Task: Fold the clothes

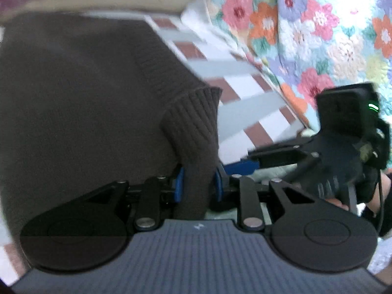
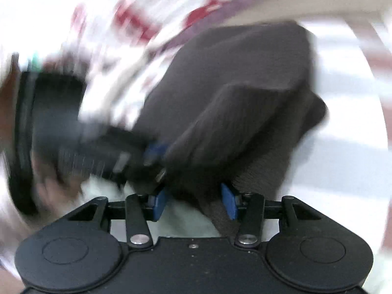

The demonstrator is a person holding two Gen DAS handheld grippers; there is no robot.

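While one brown knitted sweater [image 1: 73,93] lay spread over a checked sheet [image 1: 247,90], its ribbed cuff [image 1: 193,132] stood up between the two blue pads of the left gripper [image 1: 199,183], which clasped it. Just beside it, the right gripper [image 2: 196,202] had sweater fabric lying between its own two pads, yet whether they pressed on the cloth could not be told through the blur. One flowered quilt [image 1: 318,24] lay beyond the sheet.
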